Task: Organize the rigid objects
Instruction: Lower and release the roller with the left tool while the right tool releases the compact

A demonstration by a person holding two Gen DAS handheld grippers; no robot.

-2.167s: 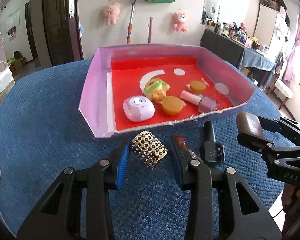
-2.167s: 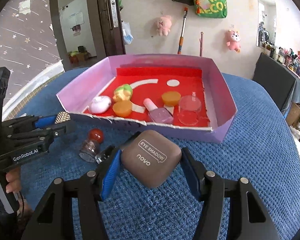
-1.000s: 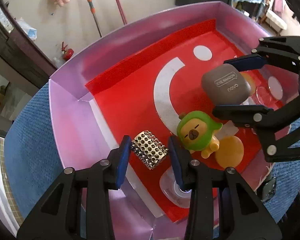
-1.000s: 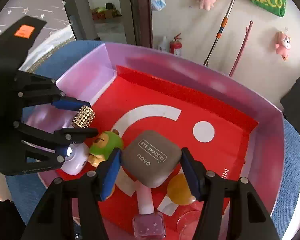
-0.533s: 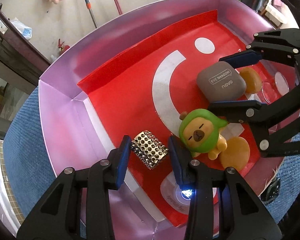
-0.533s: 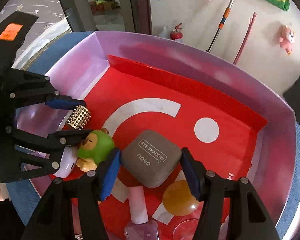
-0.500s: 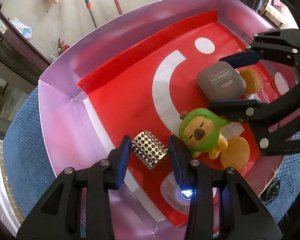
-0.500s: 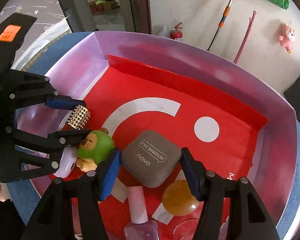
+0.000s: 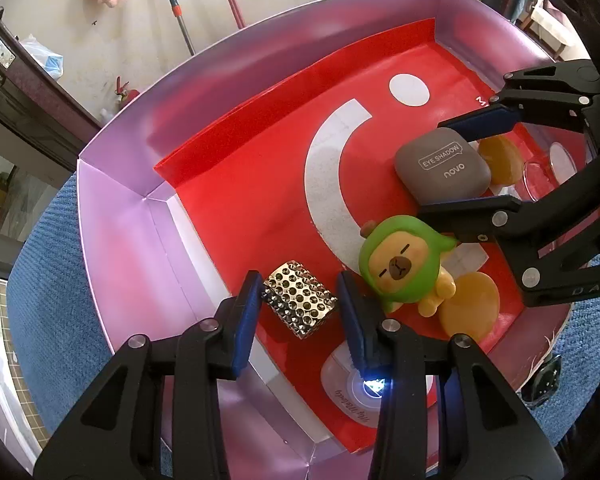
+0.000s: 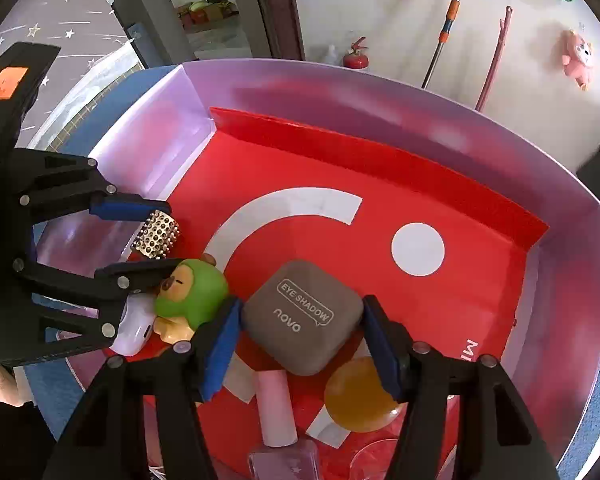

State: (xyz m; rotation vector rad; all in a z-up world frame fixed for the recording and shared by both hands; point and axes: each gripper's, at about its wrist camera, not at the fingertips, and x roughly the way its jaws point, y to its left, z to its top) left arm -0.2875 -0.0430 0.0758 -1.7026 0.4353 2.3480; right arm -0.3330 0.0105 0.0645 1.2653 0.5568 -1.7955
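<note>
Tray (image 9: pixel 112 216): shallow box with lilac walls and a red floor bearing a white arc and dot; it sits on a blue textured cloth (image 9: pixel 40 280).
Left gripper (image 9: pixel 300 300): points steeply down over the tray's near-left corner; its blue pads are narrowed onto the studded gold cylinder (image 9: pixel 300 304), which is clamped between them, above the red floor just beside the left wall.
Right gripper (image 10: pixel 302 322): points steeply down over the middle of the tray toward its near edge; moderately spread, its pads clamp the grey eye-shadow case (image 10: pixel 302 316) on two opposite sides.
Green-hooded toy figure (image 9: pixel 404 264): on the floor between the two grippers, just beside the left gripper's inner finger.
White round device (image 9: pixel 360 392): at the near edge, partly under the left gripper, a small light glowing on it.
Amber discs: one (image 9: pixel 468 308) touching the toy near the near edge, another (image 10: pixel 360 396) under the right gripper's finger.
Nail polish bottle (image 10: pixel 278 420): lying by the near edge below the case, pale cap pointing inward.
Clear round lid (image 9: pixel 544 176): near the tray's right wall.
</note>
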